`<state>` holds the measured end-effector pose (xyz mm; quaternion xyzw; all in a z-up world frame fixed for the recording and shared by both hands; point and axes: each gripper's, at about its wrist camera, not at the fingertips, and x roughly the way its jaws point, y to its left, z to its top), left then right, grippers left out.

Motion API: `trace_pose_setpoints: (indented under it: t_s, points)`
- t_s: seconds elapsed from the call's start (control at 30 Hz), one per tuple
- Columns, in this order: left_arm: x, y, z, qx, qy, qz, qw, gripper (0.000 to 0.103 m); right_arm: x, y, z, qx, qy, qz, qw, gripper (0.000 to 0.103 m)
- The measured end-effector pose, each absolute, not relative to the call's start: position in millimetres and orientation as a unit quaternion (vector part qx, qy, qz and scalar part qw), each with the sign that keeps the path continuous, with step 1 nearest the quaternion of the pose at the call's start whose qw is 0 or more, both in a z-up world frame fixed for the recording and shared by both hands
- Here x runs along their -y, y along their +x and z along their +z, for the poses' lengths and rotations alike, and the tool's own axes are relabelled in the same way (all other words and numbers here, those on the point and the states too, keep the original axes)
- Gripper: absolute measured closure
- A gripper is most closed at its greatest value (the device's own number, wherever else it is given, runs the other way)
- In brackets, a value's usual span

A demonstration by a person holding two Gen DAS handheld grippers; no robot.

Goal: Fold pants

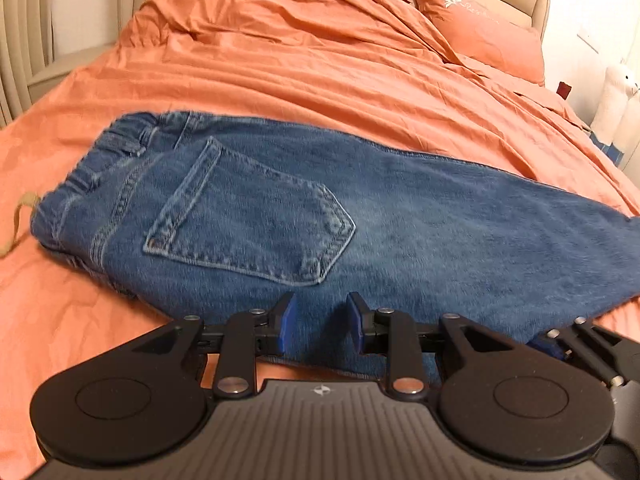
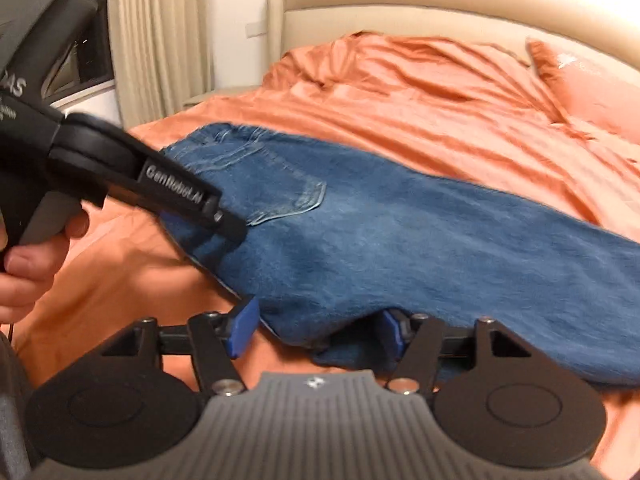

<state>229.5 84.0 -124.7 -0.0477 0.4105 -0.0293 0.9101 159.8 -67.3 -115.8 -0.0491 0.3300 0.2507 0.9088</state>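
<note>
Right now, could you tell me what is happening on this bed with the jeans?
A person is folding blue denim jeans laid lengthwise, back pocket up, on the orange bedsheet. A black handheld gripper is in each hand. The left gripper sits at the jeans' near edge, its blue pads apart over the denim, not clamping. The right gripper is open wide, with the near edge of the denim between its pads.

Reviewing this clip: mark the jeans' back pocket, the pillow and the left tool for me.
back pocket (image 1: 248, 216): left wrist view, middle of the stitched pocket panel.
pillow (image 1: 480, 28): left wrist view, orange face below the white logo.
left tool (image 1: 320, 322): left wrist view, midway between its blue fingertips, over the jeans' edge.
</note>
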Motion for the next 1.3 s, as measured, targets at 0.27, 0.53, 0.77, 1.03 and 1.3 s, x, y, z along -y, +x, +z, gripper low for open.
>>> trace_pose_setpoints:
  t_s: [0.27,0.53,0.77,1.03,1.3]
  points:
    - [-81.5,241.8,-132.8,-0.411,-0.013,-0.001,0.912,0.069,44.7,161.2,-139.8,-0.319,-0.103,0.261,0.905,0.066]
    - [-79.0,257.6,-149.2,-0.423,0.060,0.063,0.902,0.091,58.1,142.8,-127.3,-0.331,-0.091,0.269,0.900,0.096]
    - [-88.6,269.5,-156.0,-0.432,0.059,0.093,0.895,0.097,61.7,145.3,-140.3,-0.374,-0.066,0.259,0.888,0.100]
    - [-88.0,257.0,-142.9,-0.404,0.069,0.119,0.904,0.095,68.3,141.3,-138.6,-0.400,-0.045,0.260,0.878,0.103]
    - [-75.3,230.0,-86.8,-0.372,-0.002,0.031,0.928,0.084,123.1,141.5,-77.4,-0.398,0.060,0.213,0.890,0.103]
